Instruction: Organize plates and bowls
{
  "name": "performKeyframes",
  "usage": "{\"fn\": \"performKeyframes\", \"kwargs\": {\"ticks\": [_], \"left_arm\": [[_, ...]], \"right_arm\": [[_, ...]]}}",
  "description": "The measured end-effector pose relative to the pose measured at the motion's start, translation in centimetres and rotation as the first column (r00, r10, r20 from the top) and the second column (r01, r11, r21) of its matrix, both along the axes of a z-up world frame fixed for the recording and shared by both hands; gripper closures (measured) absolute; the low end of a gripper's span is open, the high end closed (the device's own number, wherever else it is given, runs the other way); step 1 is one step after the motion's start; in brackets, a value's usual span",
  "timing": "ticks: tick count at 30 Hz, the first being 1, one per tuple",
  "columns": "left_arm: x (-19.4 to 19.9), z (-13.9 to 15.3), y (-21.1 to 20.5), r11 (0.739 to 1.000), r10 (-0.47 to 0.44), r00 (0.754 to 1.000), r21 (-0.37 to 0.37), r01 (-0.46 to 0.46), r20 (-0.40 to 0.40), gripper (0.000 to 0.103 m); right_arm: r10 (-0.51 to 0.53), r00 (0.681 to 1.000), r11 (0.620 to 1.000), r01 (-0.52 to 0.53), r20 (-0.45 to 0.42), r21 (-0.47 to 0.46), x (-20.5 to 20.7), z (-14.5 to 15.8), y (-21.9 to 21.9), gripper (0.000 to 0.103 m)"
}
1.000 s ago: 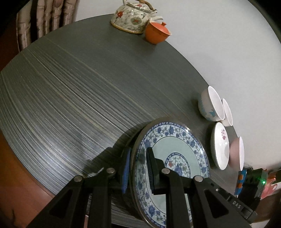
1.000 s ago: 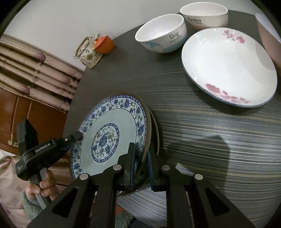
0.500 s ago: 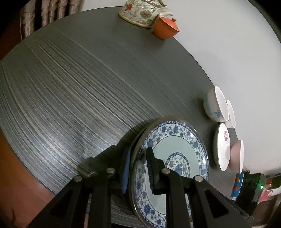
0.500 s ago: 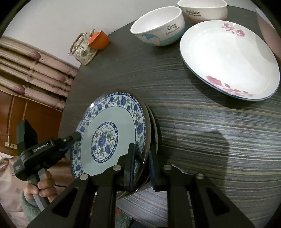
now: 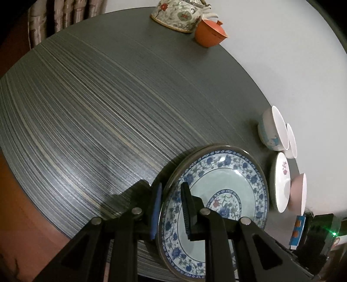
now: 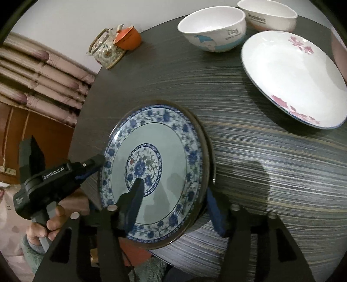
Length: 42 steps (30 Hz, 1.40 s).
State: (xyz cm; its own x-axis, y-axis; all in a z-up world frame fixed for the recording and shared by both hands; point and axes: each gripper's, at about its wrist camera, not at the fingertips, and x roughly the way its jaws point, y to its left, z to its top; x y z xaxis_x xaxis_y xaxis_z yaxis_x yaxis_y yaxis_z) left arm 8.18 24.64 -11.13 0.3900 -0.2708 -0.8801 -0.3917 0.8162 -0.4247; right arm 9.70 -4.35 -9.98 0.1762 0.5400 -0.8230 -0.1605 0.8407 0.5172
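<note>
Blue floral plate [image 5: 219,188] sits near the table [image 5: 108,112] edge closest to us, tilted, with what looks like a second rim under it; we can't tell whether that is another plate.

Left gripper [image 5: 171,210]: clamped on the plate's rim, one finger on the face, the blue-padded one behind the back. In the right wrist view it [image 6: 95,167] meets the rim from the left, held by a hand [image 6: 49,223].

Right gripper [image 6: 173,208]: jaws spread wide, straddling the near rim of the same plate [image 6: 151,173]. One finger lies over the plate's face, the blue-padded one [image 6: 214,212] stands off outside the rim. Not gripping.

Along the far right edge of the table:
- white plate with pink flowers [image 6: 292,78], flat on the table
- cartoon bowl marked "Dog" [image 6: 212,28] behind it
- second white bowl [image 6: 269,15] just beside that
- pink bowl [image 5: 299,193] next to the pink-flower plate, cut off at the frame edge in the right wrist view

All four are apart from the blue plate.

Far edge of the table: floral teapot [image 5: 180,13], with an orange lidded cup [image 5: 209,34] touching or just beside it.
</note>
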Motion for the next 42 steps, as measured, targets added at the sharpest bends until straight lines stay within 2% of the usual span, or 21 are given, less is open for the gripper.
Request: {"fn": "performKeyframes", "kwargs": {"ticks": [10,16,23,25,31,34,38,42], "left_arm": [[-0.1,0.8,-0.6,0.999,-0.002,0.999,0.052,-0.001,0.049,0.082],[0.0,1.5,-0.8,0.996,-0.002,0.997,0.093,-0.005,0.074,0.078],[-0.2,2.0,-1.4,0.992,-0.008,0.995,0.127,-0.004,0.095,0.067],[-0.3,2.0,-1.6,0.991,-0.012,0.996,0.131,-0.001,0.093,0.067],[-0.7,2.3,-2.0,0.988,-0.017,0.994,0.156,0.0,0.108,0.067],[-0.7,2.6,-2.3,0.984,-0.02,0.993,0.18,-0.001,0.116,0.067],[-0.9,2.9,-2.9,0.978,-0.03,0.991,0.208,0.002,0.13,0.067],[-1.0,3.2,-3.7,0.973,-0.047,0.989,0.232,0.014,0.139,0.067]], "right_arm": [[0.067,0.998,0.986,-0.067,-0.005,-0.154,-0.1,0.4,2.9,0.034],[0.064,0.998,0.983,-0.066,-0.016,-0.172,0.1,0.4,3.4,0.033],[0.059,0.998,0.982,-0.057,0.008,-0.181,-0.4,0.4,3.2,0.033],[0.051,0.998,0.978,-0.041,0.043,-0.206,-0.7,0.5,3.1,0.033],[0.035,0.993,0.984,-0.015,0.109,-0.18,-1.3,1.0,2.3,0.032],[0.009,0.984,0.984,0.023,0.176,-0.178,-2.0,1.4,1.4,0.032],[-0.041,0.954,0.979,0.098,0.297,-0.178,-3.4,1.9,-0.7,0.032],[-0.078,0.93,0.967,0.158,0.359,-0.2,-4.1,2.1,-3.2,0.032]]}}
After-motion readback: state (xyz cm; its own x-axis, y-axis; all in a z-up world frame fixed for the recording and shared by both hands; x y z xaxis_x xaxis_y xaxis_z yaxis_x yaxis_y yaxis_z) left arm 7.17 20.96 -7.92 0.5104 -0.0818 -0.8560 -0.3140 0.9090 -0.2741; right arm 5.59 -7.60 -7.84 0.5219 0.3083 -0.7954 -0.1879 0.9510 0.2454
